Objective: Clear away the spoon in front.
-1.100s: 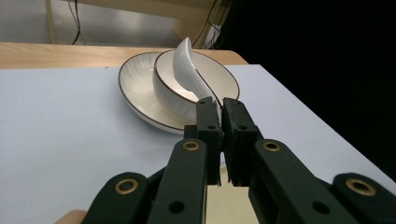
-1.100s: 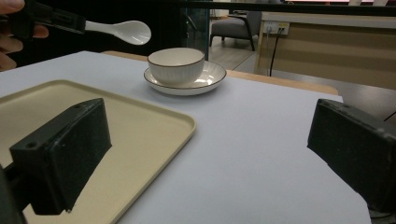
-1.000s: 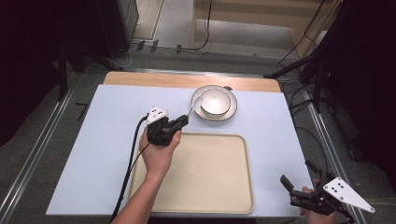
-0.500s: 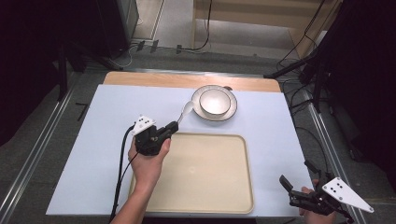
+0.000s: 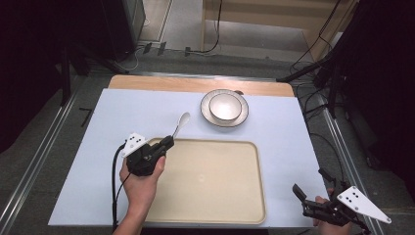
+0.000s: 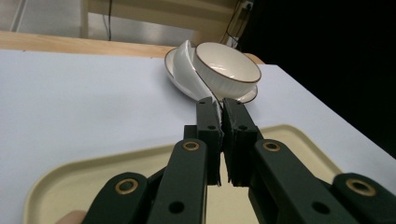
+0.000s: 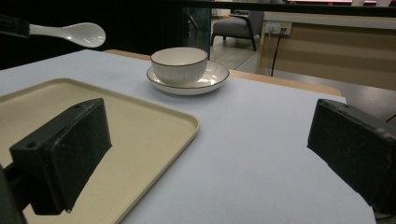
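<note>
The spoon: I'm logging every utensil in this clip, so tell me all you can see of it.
The spoon is white and glossy, apparently ceramic, with a deep oval bowl and a short handle. The left gripper has shut on the handle end and holds it off the table, bowl end pointing away from the person, over the pale blue table cover just beyond the beige tray's far left corner. It touches nothing but the jaws; the bowl and plate stand apart to its right.
</note>
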